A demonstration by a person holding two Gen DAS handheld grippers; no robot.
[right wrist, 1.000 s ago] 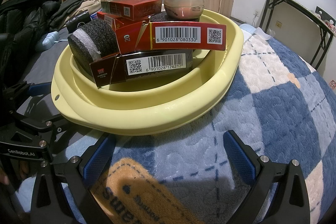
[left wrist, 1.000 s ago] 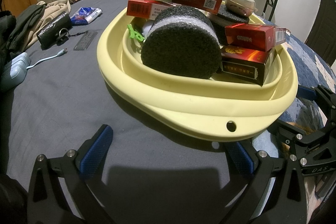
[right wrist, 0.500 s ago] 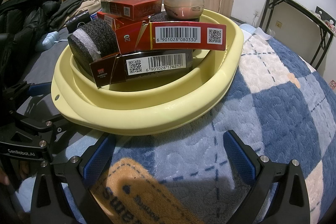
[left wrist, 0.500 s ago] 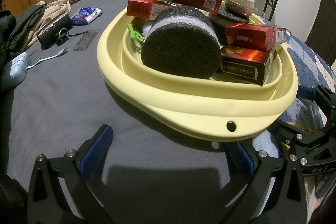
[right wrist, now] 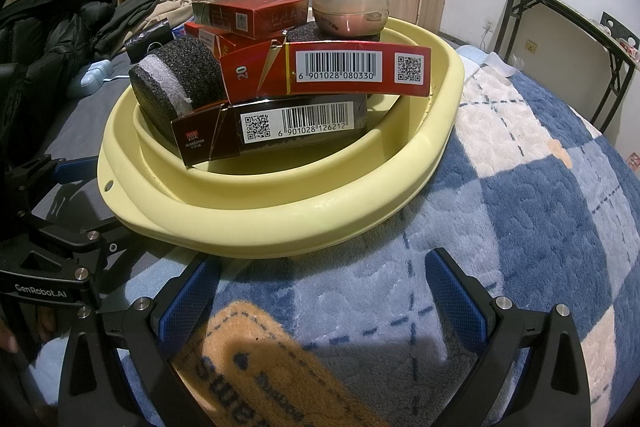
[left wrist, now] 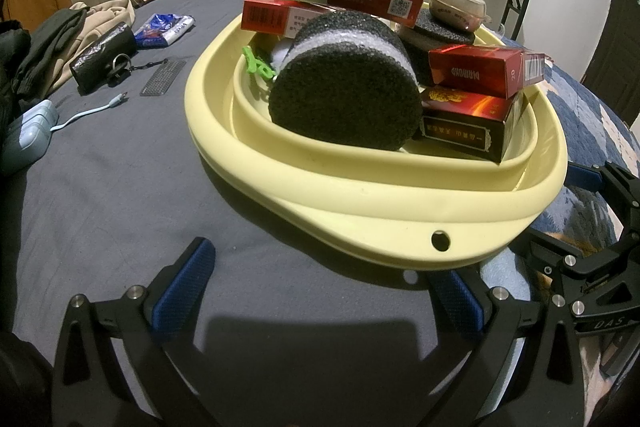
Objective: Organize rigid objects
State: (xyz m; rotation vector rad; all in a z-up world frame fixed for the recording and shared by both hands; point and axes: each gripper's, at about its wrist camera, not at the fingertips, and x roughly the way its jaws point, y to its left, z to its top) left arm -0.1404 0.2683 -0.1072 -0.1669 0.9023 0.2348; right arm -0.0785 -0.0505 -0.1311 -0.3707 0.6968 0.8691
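Nearby, clothes (left wrist: 60,39) beside loaded yellow basin (left wrist: 360,195).

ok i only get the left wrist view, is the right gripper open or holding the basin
Observer: Open and empty. The right gripper sits low beside the basin.
Operator: whats under it
Observer: A blue-and-white checked blanket, with an orange lettered patch between the gripper's fingers.
Operator: what faces that side
Observer: Two long barcode faces: a red box stacked on a dark box.
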